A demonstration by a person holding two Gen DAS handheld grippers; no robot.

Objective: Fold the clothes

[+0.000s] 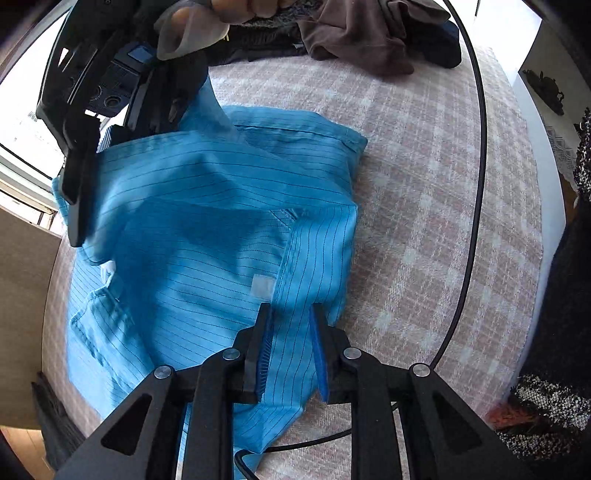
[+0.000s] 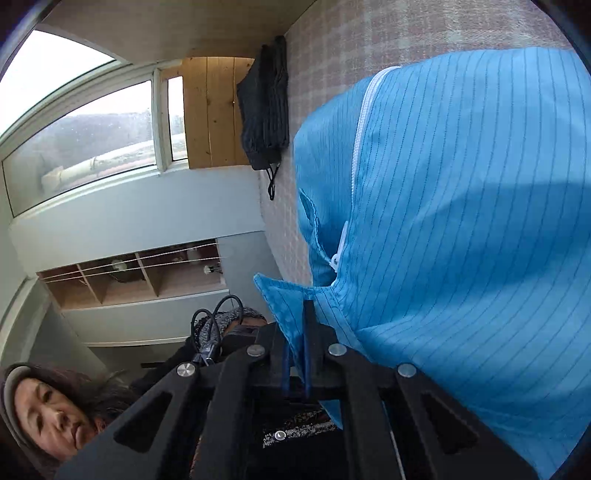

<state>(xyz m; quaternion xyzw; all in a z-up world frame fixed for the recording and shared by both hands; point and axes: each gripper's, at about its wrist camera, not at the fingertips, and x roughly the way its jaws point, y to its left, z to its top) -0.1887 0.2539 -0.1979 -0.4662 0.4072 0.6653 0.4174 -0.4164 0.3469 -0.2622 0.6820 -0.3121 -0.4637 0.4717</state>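
— While the blue striped garment [image 1: 221, 229] lies spread on the pink checked bedcover [image 1: 424, 221], where does the left gripper [image 1: 291, 314] stand?

— Over the garment's near hem, its blue-padded fingers [image 1: 264, 354] parted a little. A strip of the cloth runs between them, but whether they press it I cannot tell.

— And the right gripper [image 2: 295, 332]?

— Closed on a corner of the garment beside the white zipper [image 2: 360, 140] — its pads are pinched together with the cloth between, and that edge is lifted off the bedcover. In the left wrist view it rises at the garment's far left side, a person's hand [image 1: 236, 11] above it.

— What else lies around the garment?

— Beyond its far edge a brown garment [image 1: 354, 33] lies crumpled. A black cable [image 1: 480, 184] curves along its right side. From the right wrist view, folded dark clothes [image 2: 266, 107] sit past the zipper end, on the bedcover's edge.
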